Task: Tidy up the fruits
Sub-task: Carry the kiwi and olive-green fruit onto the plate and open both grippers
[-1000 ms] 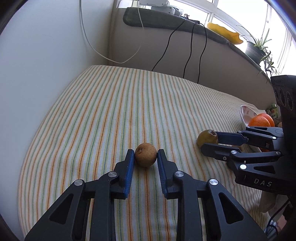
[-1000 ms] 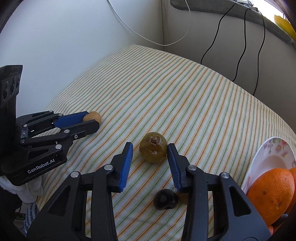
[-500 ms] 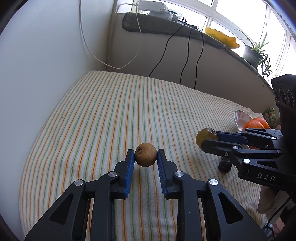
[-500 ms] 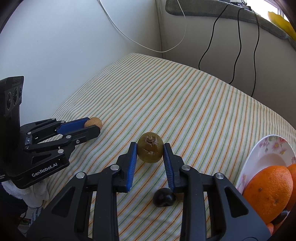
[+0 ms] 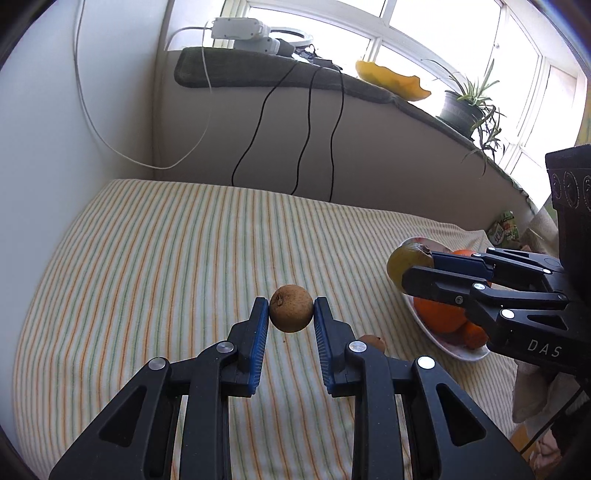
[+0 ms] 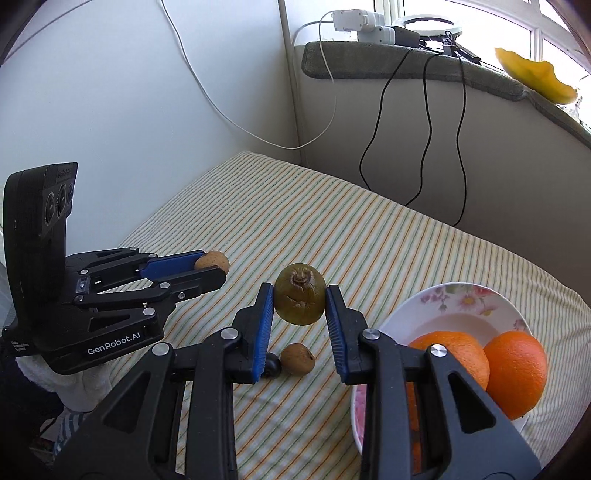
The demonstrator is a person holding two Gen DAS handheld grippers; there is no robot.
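Observation:
My left gripper (image 5: 290, 312) is shut on a small round brown fruit (image 5: 290, 308), held clear of the striped cloth (image 5: 166, 258). My right gripper (image 6: 300, 301) is shut on a greenish-brown fruit (image 6: 300, 299), also lifted off the cloth. In the left wrist view the right gripper (image 5: 408, 266) holds its green fruit (image 5: 406, 260) over the near rim of the flowered plate (image 5: 454, 349). In the right wrist view the left gripper (image 6: 216, 266) with its brown fruit (image 6: 211, 260) hangs at the left. Oranges (image 6: 515, 373) lie in the plate (image 6: 461, 306).
Another small brown fruit (image 6: 297, 359) and a dark round one (image 6: 272, 365) lie on the cloth below my right gripper. Black cables (image 5: 306, 129) hang down the back wall. A sill carries a power strip (image 5: 240, 31), a yellow dish (image 5: 391, 79) and a potted plant (image 5: 465, 107).
Both grippers rose with their fruits off the cloth. The right one closed on the green fruit and has come nearer the plate.

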